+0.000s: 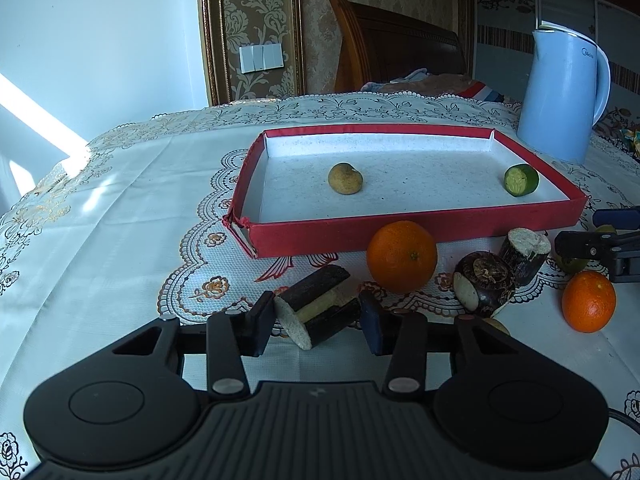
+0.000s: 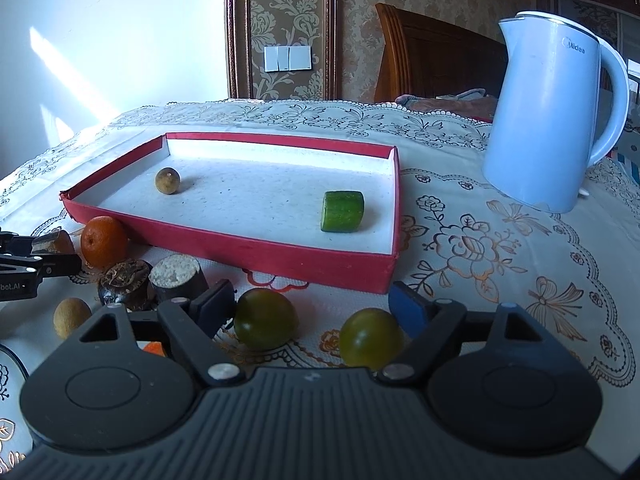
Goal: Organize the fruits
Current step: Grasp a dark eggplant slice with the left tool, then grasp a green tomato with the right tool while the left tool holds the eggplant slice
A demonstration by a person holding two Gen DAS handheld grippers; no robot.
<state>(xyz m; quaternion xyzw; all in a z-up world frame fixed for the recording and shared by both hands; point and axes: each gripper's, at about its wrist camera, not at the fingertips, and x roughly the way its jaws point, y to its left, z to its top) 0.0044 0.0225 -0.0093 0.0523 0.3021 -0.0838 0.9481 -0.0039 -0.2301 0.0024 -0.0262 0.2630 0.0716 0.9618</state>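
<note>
- Left gripper (image 1: 318, 320) sits low over the tablecloth (image 1: 120, 208), its jaws drawn narrow around a dark sugarcane piece (image 1: 320, 306); we see the black pad touching the pale cut end, while the blue pad stands just beside the other end, so we cannot tell whether it presses.
- Right gripper (image 2: 312, 308) rests near the tray's front wall with jaws wide; we count two green tomatoes between them, one (image 2: 265, 319) by the black pad and one (image 2: 370, 340) by the blue pad, neither clamped.
- We count two oranges: a large one (image 1: 402, 256) just in front of the red tray (image 1: 400, 236), a smaller one (image 1: 589, 301) further right.
- We count two sugarcane pieces in all; the second (image 1: 525, 254) stands upright beside a dark round water chestnut (image 1: 484, 282).
- We count two items in the tray, well apart: a tan longan (image 1: 345, 178) toward the left and a cucumber chunk (image 1: 521, 180) toward the right.
- One more longan (image 2: 72, 317) lies on the cloth, seen from the right wrist.
- One blue kettle (image 1: 564, 96) stands behind the tray's right corner.
- Both grippers tilt downward toward the table.
</note>
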